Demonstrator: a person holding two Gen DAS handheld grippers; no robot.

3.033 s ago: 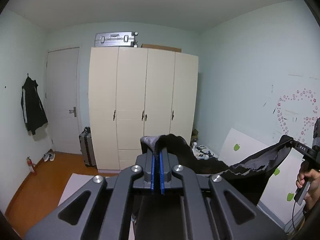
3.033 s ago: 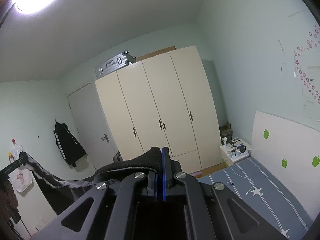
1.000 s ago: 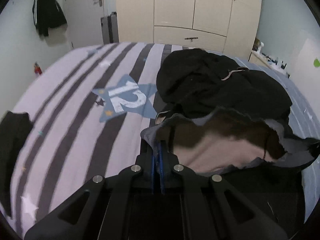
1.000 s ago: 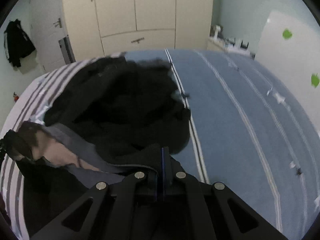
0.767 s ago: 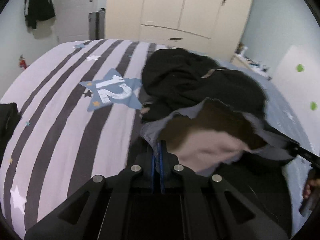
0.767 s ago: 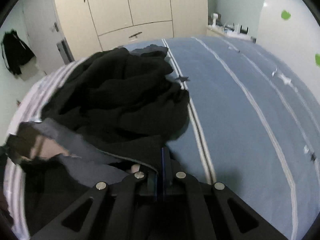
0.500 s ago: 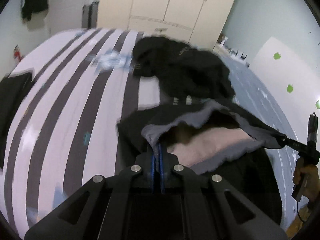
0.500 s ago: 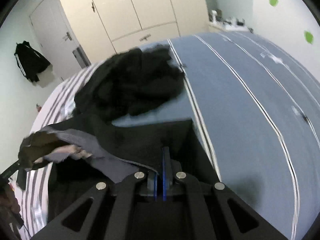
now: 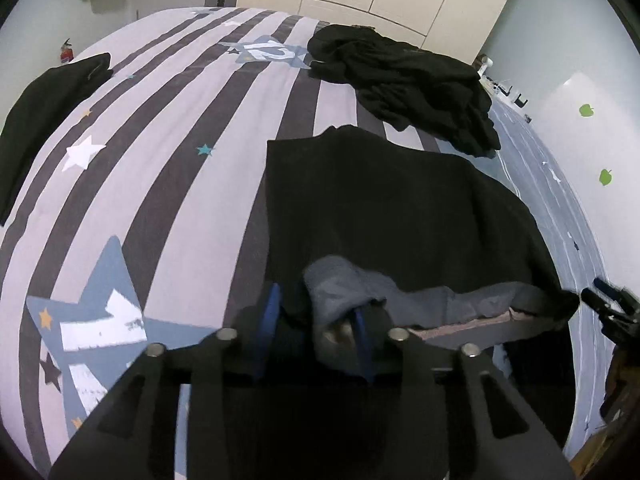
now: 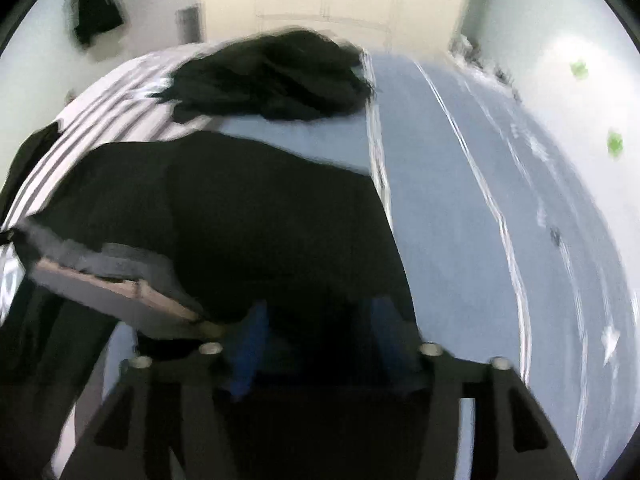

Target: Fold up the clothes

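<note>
Garment: black garment [image 9: 392,208] lies spread flat on the striped bed [image 9: 168,152], hem edge nearest me, laid out for folding.
Left gripper [image 9: 316,320]: jaws apart, hem loose between them.
Right gripper [image 10: 316,324]: likewise parted; view blurred.
Pile [image 9: 404,76]: crumpled dark clothes beyond.

Broad open striped bedspread [image 9: 168,152] to the left, free for passage. Blocked ahead by spread black garment [image 9: 392,208]; farther off, heaped dark clothes [image 9: 404,76]. Folded black item [image 9: 44,108] at far left edge. Clear blue sheet [image 10: 480,208] on the right.
</note>
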